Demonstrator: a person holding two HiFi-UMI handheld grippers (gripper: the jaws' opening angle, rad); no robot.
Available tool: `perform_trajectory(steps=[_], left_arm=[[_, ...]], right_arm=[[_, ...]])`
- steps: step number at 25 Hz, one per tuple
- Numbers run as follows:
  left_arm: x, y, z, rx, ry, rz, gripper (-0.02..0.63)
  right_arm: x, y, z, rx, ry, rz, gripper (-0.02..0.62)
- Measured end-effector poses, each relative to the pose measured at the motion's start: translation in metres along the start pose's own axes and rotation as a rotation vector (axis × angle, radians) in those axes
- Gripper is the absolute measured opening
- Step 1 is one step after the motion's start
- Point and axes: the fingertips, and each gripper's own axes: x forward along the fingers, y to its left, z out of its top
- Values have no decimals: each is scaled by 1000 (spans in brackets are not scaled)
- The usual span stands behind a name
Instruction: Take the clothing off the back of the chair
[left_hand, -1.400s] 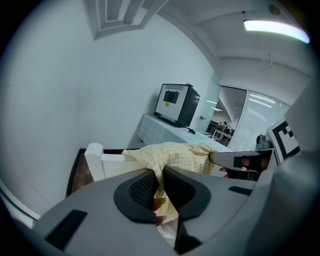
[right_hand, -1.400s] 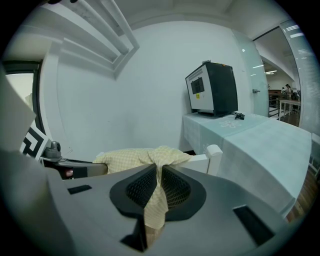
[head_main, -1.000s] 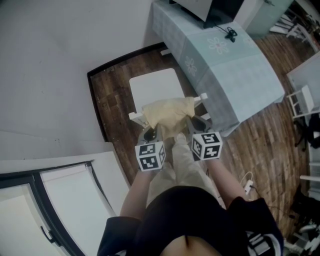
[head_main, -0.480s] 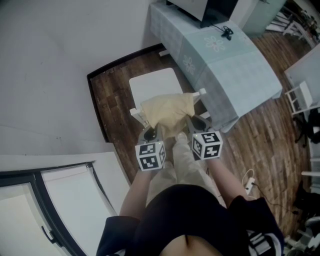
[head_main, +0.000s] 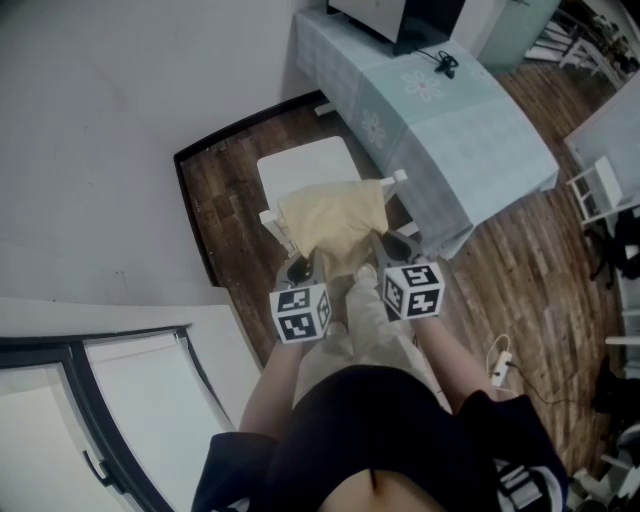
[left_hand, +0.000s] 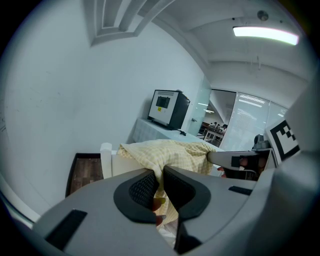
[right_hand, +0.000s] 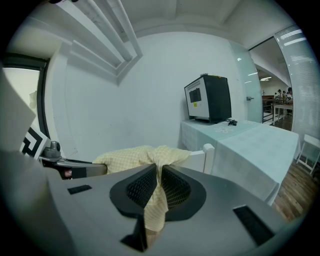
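A pale yellow checked garment (head_main: 332, 217) is draped over the back of a white chair (head_main: 305, 171). My left gripper (head_main: 301, 268) is shut on the garment's near left edge; in the left gripper view the cloth (left_hand: 175, 152) is pinched between the black pads. My right gripper (head_main: 397, 246) is shut on the near right edge, with a fold of cloth (right_hand: 156, 200) hanging down between its pads in the right gripper view. The chair's white back posts (right_hand: 208, 150) show past the cloth. Both grippers sit side by side just in front of the chair back.
A table with a pale blue cloth (head_main: 450, 130) stands right of the chair and carries a dark box-like appliance (right_hand: 208, 98). A white wall is at the left. Cables and a white plug (head_main: 497, 368) lie on the wooden floor at the right.
The garment has spread a little wider and lifted along the chair back as both grippers rose slightly with it. Both grips are unchanged.
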Motion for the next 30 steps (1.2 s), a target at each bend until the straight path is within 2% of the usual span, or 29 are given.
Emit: perform_trajectory(steps=[10,16,30], left_arm=[[-20,-8,-4,6,-18,-10,26],[-28,-17,0,19,-49,-2,27],[-48,-44,-5,-26,-85,84,28]], right_arm=[[-19,6,-6,21,-20,-9,41],[-27,8,-2,12,-27,15,41],[-53,4,2,-36,-21,111,41]])
